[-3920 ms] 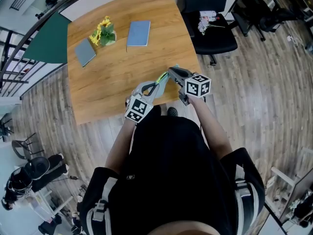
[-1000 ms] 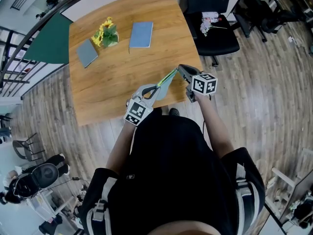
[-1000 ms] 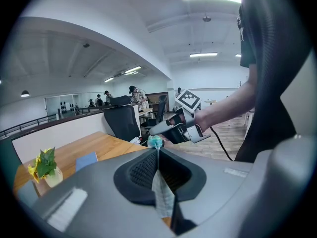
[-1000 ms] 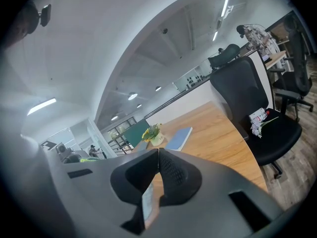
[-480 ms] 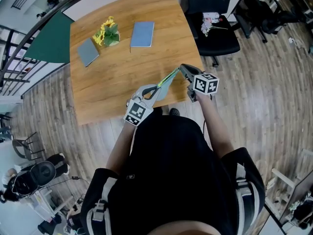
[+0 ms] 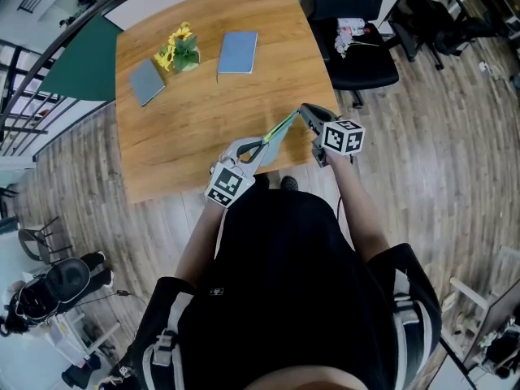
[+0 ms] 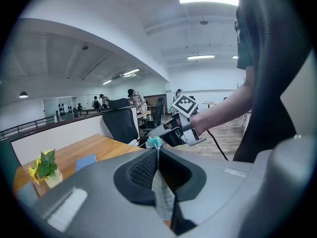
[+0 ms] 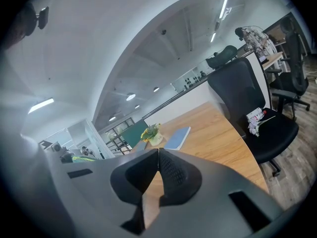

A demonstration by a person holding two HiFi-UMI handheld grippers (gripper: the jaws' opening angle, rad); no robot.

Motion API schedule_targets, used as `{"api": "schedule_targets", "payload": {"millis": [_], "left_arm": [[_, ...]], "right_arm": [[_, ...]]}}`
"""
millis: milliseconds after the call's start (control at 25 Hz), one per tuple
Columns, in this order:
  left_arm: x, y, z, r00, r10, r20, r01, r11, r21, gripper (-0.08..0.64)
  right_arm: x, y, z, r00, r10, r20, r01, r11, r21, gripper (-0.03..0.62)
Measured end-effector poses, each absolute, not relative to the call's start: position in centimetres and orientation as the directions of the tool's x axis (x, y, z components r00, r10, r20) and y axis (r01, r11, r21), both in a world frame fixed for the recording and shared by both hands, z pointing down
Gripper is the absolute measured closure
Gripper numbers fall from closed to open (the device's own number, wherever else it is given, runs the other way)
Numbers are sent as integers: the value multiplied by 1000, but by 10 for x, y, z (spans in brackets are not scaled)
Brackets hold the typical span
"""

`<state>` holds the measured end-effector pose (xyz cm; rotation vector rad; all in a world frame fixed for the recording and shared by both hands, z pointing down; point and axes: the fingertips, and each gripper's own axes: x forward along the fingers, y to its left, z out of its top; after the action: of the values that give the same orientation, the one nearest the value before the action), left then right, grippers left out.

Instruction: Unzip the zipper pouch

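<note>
No letters, numbers or brand names can be read in any view. The cube (image 6: 228, 184) on the left gripper (image 6: 262, 143) and the cube (image 6: 343, 137) on the right gripper (image 6: 302, 110) bear only black-and-white square marker patterns. The notebook (image 6: 238, 53) on the bench (image 6: 195, 128) shows a plain blue cover.

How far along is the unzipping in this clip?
Done: zipper pouch lifted off the table, stretched between both grippers. In hand: left gripper clamps its fabric; right gripper appears shut on the teal tip at the far end. Left: how far the zipper is open cannot be told, so unzipping isn't confirmed finished.
</note>
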<state>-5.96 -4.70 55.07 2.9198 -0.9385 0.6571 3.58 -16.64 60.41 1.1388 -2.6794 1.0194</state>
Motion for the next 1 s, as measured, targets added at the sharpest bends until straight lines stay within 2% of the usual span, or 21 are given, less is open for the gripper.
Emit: {"api": "schedule_targets", "payload": {"millis": [320, 520, 720, 840, 1000], "left_arm": [[-68, -43, 551, 728, -572, 378, -577, -809, -112, 551], [-77, -43, 549, 714, -598, 363, -606, -788, -106, 551], [-86, -44, 552, 690, -625, 365, -635, -765, -109, 551], [-91, -45, 553, 673, -644, 364, -658, -746, -104, 550], [-94, -49, 557, 653, -662, 367, -679, -727, -102, 550]], "right_arm": [[34, -159, 601, -735, -615, 286, -657, 540, -526, 578], [40, -160, 596, -727, -638, 252, -660, 550, -512, 505], [44, -161, 596, -727, -644, 237, -657, 553, -513, 511], [44, -156, 593, -744, -628, 226, -641, 579, -504, 583], [42, -148, 592, -753, -611, 244, -649, 626, -432, 589]]}}
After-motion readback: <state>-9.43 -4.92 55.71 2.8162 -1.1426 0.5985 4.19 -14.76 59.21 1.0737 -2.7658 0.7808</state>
